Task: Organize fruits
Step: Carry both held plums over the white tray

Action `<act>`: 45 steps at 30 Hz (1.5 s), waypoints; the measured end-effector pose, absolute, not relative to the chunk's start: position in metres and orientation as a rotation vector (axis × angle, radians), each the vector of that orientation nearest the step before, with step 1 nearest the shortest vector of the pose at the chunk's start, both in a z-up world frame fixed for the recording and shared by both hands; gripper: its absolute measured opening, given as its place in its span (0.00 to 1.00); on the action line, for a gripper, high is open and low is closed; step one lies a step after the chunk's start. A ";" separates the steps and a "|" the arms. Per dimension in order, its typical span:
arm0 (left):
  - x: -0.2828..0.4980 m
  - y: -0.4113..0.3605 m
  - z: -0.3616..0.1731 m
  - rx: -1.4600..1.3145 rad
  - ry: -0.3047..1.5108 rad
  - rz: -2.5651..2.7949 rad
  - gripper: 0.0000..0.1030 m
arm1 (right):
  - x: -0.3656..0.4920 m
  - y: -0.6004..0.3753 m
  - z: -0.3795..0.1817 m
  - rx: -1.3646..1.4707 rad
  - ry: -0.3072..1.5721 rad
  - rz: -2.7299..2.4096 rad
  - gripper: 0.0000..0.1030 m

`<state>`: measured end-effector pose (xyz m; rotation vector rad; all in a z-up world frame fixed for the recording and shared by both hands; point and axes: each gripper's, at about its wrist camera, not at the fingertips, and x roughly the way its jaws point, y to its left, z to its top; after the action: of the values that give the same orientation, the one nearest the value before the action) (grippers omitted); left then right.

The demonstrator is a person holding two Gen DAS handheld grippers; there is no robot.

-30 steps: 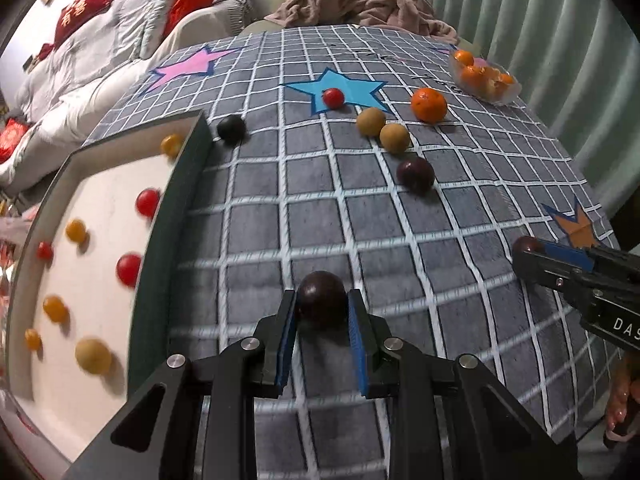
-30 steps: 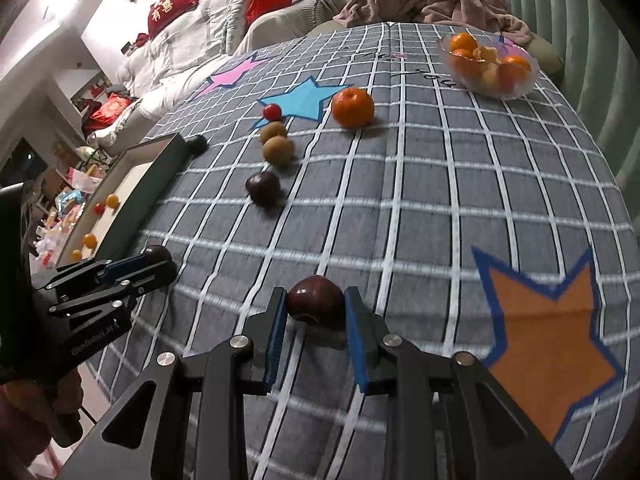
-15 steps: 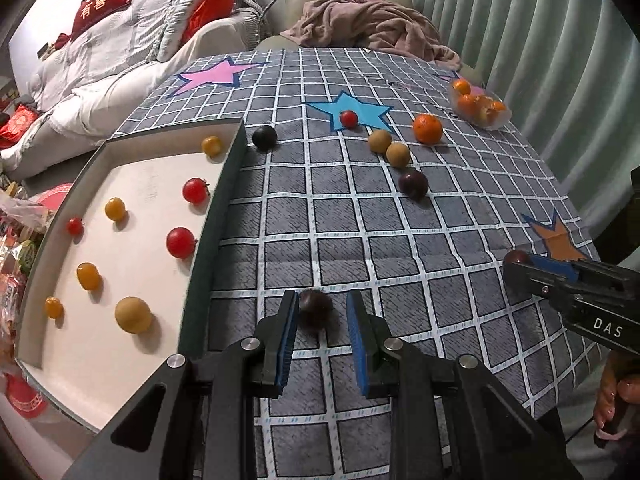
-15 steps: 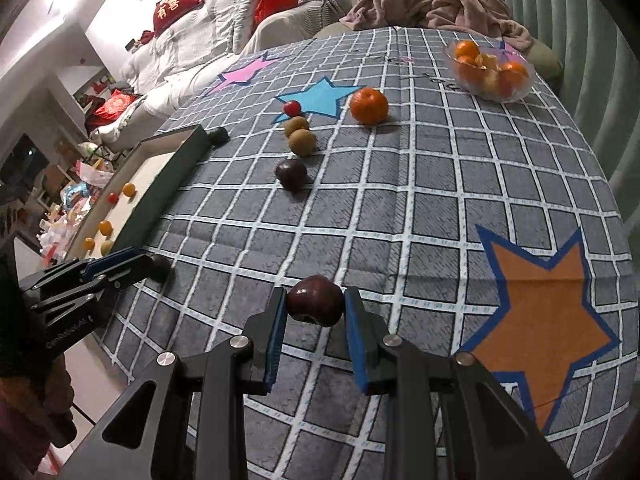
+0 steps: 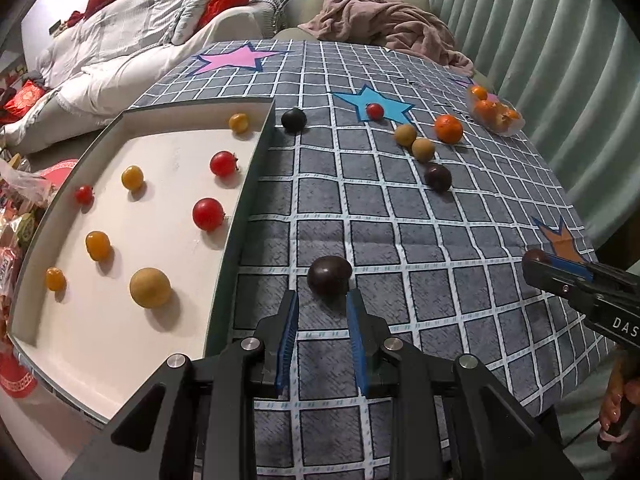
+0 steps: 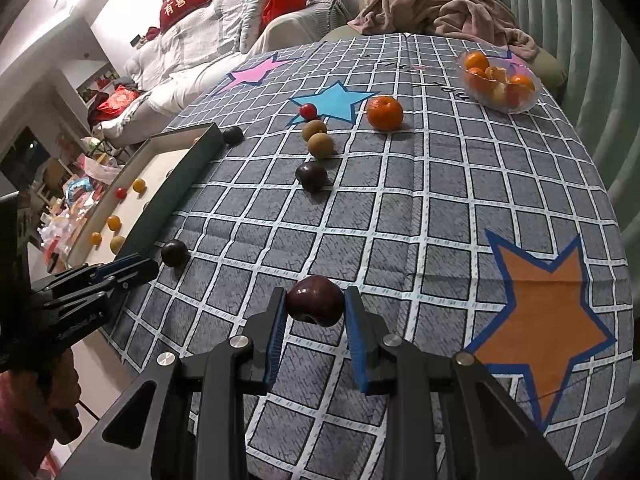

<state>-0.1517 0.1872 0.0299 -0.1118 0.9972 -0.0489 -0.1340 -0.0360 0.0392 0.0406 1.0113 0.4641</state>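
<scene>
My left gripper (image 5: 320, 300) is open, and a dark plum (image 5: 329, 275) lies on the grid cloth just past its fingertips, apart from them; the same plum shows in the right wrist view (image 6: 174, 253). My right gripper (image 6: 314, 300) is shut on a dark red plum (image 6: 315, 305), held above the cloth; it shows at the right of the left view (image 5: 538, 260). A white tray (image 5: 248, 184) at the left holds several small red and yellow fruits. Loose on the cloth lie a black fruit (image 5: 293, 119), a red cherry tomato (image 5: 375, 111), two brown fruits (image 5: 414, 142), a mandarin (image 5: 448, 128) and another plum (image 5: 438, 177).
A clear bowl (image 6: 498, 82) of oranges stands at the far right of the table. A pink blanket (image 6: 440, 12) and a sofa lie behind the table. Curtains hang at the right. The table's near edge drops off below both grippers.
My left gripper has opened and pulled back and up from its plum, which now rests on the cloth. My right gripper has lifted with its plum still held.
</scene>
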 end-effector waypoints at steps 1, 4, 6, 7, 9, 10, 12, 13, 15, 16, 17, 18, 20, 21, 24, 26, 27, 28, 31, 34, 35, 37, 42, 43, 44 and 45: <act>-0.151 0.187 0.029 -0.113 0.999 -0.050 0.26 | -0.134 -0.035 0.039 0.041 1.011 0.466 0.31; -0.146 0.185 0.027 -0.090 1.000 -0.028 0.26 | -0.134 -0.034 0.040 0.041 1.011 0.471 0.31; -0.141 0.182 0.024 -0.075 1.004 -0.018 0.26 | -0.134 -0.034 0.040 0.045 1.010 0.474 0.31; -0.139 0.181 0.022 -0.067 1.009 -0.015 0.26 | -0.134 -0.034 0.040 0.045 1.010 0.475 0.30; -0.133 0.179 0.017 -0.055 1.021 -0.010 0.26 | -0.134 -0.034 0.040 0.045 1.011 0.474 0.31; -0.132 0.178 0.016 -0.050 1.024 -0.009 0.26 | -0.134 -0.034 0.040 0.046 1.012 0.473 0.31; -0.129 0.175 0.014 -0.037 1.021 -0.012 0.26 | -0.134 -0.035 0.040 0.049 1.014 0.472 0.31; -0.128 0.173 0.014 -0.027 1.018 -0.012 0.26 | -0.133 -0.035 0.039 0.051 1.016 0.471 0.31; -0.124 0.170 0.011 -0.009 1.021 -0.012 0.26 | -0.133 -0.036 0.038 0.052 1.019 0.472 0.31; -0.123 0.168 0.011 -0.001 1.013 -0.008 0.26 | -0.133 -0.036 0.038 0.053 1.020 0.472 0.31; -0.121 0.167 0.010 0.011 1.005 -0.005 0.26 | -0.132 -0.036 0.037 0.054 1.021 0.473 0.31; -0.120 0.166 0.010 0.015 1.002 -0.004 0.26 | -0.132 -0.036 0.037 0.054 1.021 0.474 0.31; -0.117 0.166 0.010 0.016 0.996 -0.007 0.26 | -0.132 -0.035 0.036 0.054 1.022 0.475 0.30; -0.115 0.166 0.010 0.016 0.992 -0.007 0.26 | -0.132 -0.035 0.036 0.056 1.023 0.475 0.31; -0.115 0.169 0.010 -0.002 0.983 -0.017 0.25 | -0.131 -0.034 0.035 0.060 1.022 0.475 0.31; -0.116 0.171 0.010 -0.013 0.980 -0.025 0.25 | -0.131 -0.034 0.035 0.060 1.022 0.476 0.31; -0.117 0.173 0.010 -0.023 0.981 -0.031 0.25 | -0.130 -0.033 0.035 0.060 1.022 0.476 0.31; -0.118 0.173 0.011 -0.034 0.981 -0.036 0.25 | -0.130 -0.033 0.035 0.061 1.022 0.477 0.31; -0.123 0.177 0.018 -0.065 0.961 -0.050 0.25 | -0.128 -0.031 0.036 0.063 1.021 0.483 0.31; -0.125 0.178 0.026 -0.071 0.946 -0.061 0.25 | -0.126 -0.027 0.039 0.062 1.019 0.492 0.31; -0.126 0.179 0.030 -0.077 0.940 -0.066 0.25 | -0.125 -0.026 0.040 0.063 1.018 0.495 0.31; -0.128 0.181 0.035 -0.087 0.934 -0.072 0.25 | -0.123 -0.024 0.043 0.068 1.018 0.505 0.31; -0.131 0.191 0.051 -0.110 0.918 -0.069 0.25 | -0.116 -0.012 0.054 0.061 1.016 0.537 0.31; -0.132 0.194 0.055 -0.113 0.914 -0.065 0.25 | -0.115 -0.008 0.058 0.056 1.014 0.547 0.31; -0.133 0.198 0.059 -0.117 0.910 -0.060 0.25 | -0.113 -0.003 0.061 0.052 1.012 0.557 0.31; -0.134 0.204 0.063 -0.123 0.905 -0.053 0.25 | -0.111 0.003 0.065 0.043 1.008 0.570 0.31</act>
<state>-0.1335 0.2039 0.0630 -0.1230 0.9053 -0.0534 -0.1107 0.0028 0.0653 0.0434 1.0084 0.5704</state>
